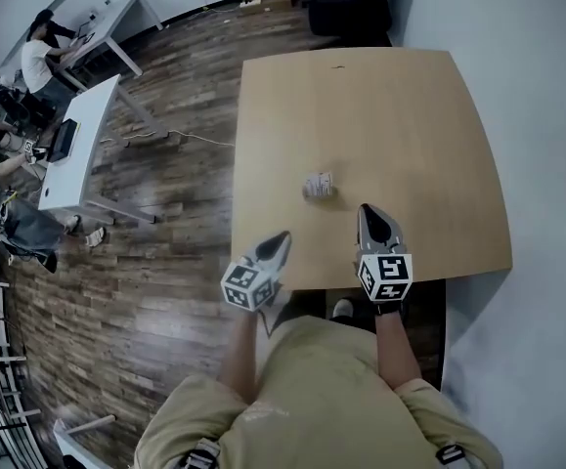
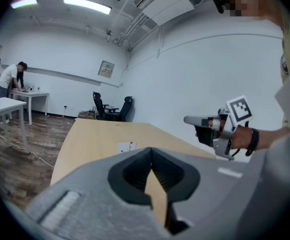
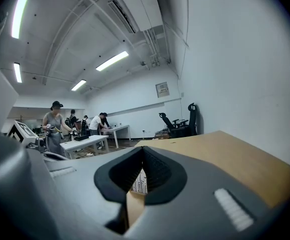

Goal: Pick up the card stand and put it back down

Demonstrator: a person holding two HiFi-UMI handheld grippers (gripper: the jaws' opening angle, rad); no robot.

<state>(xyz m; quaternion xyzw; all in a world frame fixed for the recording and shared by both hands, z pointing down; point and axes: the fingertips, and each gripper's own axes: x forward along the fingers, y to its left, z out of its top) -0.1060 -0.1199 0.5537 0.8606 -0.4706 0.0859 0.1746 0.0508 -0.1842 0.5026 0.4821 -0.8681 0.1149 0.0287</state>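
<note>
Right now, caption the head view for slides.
Left gripper and right gripper, shut, face a small white card stand on a tan wooden table.

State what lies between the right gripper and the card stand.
Nothing: the head view shows only bare table between the right gripper and the card stand.

Through my right gripper (image 3: 142, 150) I see its jaws meeting at the tips with nothing clamped, the white card stand (image 3: 139, 182) showing through the hollow between them on the wooden table (image 3: 230, 156), and black office chairs (image 3: 182, 121) beyond its far edge.
</note>
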